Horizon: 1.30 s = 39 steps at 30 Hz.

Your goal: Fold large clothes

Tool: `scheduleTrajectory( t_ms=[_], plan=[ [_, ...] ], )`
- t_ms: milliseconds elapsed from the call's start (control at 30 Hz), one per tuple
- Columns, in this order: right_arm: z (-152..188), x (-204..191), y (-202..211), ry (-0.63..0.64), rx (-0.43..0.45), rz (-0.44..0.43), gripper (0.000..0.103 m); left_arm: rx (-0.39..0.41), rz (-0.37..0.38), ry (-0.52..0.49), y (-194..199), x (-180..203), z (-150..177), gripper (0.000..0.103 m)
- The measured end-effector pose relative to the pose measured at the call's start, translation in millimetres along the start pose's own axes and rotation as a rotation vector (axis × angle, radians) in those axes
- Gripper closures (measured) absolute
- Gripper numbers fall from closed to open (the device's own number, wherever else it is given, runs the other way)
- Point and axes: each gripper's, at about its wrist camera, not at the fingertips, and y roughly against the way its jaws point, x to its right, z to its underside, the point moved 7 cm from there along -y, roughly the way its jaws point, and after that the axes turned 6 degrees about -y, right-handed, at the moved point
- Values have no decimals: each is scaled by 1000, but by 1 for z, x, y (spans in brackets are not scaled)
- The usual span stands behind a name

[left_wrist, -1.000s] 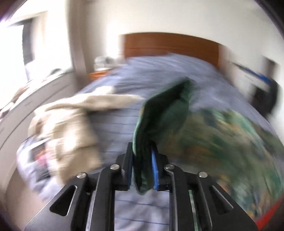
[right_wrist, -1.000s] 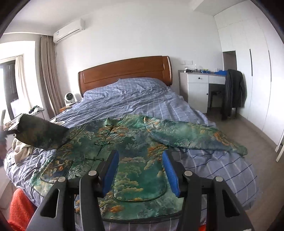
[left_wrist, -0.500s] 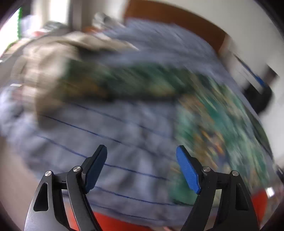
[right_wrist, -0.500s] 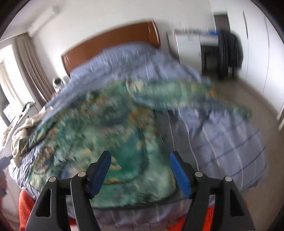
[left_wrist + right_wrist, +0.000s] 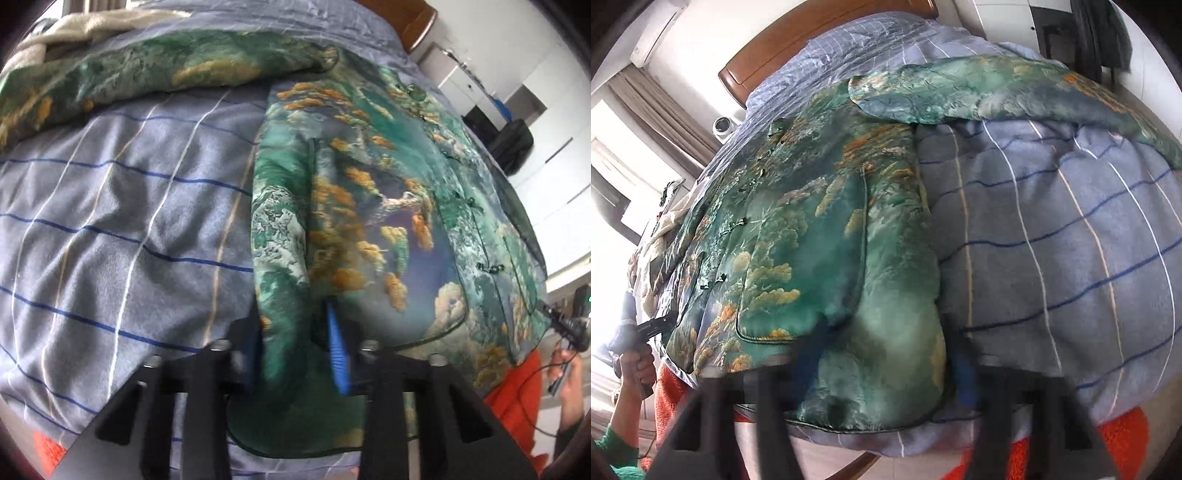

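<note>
No writing or brand can be read anywhere. The jacket (image 5: 369, 206) lies spread on the bed (image 5: 110, 221), filling each frame's centre. The left tool (image 5: 295, 347) has just closed and pinches the hem at lower centre; the right tool (image 5: 882, 362) has just closed on the hem too.

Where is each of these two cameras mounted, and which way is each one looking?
Left wrist: sits on the left tool, looking steeply down at the green jacket's hem between its closing fingers; the person's other hand shows far right.
Right wrist: sits on the right tool, looking down at the hem's other corner; the opposite hand shows far left.
Shared: jacket, striped blue bedcover, headboard.
</note>
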Motion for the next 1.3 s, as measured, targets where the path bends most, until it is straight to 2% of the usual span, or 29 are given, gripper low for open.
scheduleTrajectory(
  t_ms=[33,100,200,333,400,433,500,567,667,733,833,933,967,1100,1167,1233,1300],
  plan=[
    [-1,-1,1,1,8,8,83,9,-16,-16,3,4,1,83],
    [-3,-5,9,17,26,22,87,16,-30,-36,6,11,2,86],
    [-2,-12,26,69,39,55,88,17,-23,-57,15,19,6,89],
    [5,-13,42,80,42,71,88,-2,-13,-60,22,11,22,89],
    [10,-9,38,73,44,97,88,-3,-26,-53,16,4,26,86],
    [10,-6,33,63,47,108,88,8,-28,-28,15,-2,27,80],
    [10,2,24,-6,60,126,81,25,-42,-2,19,-5,22,70],
    [8,5,22,-38,91,163,62,54,-96,-8,31,-6,19,46],
    [7,5,35,-44,143,203,49,122,-178,-57,58,2,13,25],
    [4,8,44,-46,162,251,43,166,-232,-95,76,9,8,19],
    [-3,10,62,-36,195,289,41,224,-295,-153,96,24,-4,13],
    [-12,4,79,-30,232,307,30,286,-319,-183,110,44,-18,1],
    [-15,1,84,-22,248,308,26,308,-315,-192,116,49,-21,0],
    [-23,-21,106,47,313,310,24,374,-293,-237,130,71,-39,0],
    [-24,-32,112,78,333,301,23,410,-332,-264,135,76,-45,0],
    [-22,-40,115,98,341,280,19,407,-408,-249,135,73,-48,0],
    [-18,-47,116,135,351,262,19,351,-414,-211,127,66,-45,0]
  ],
)
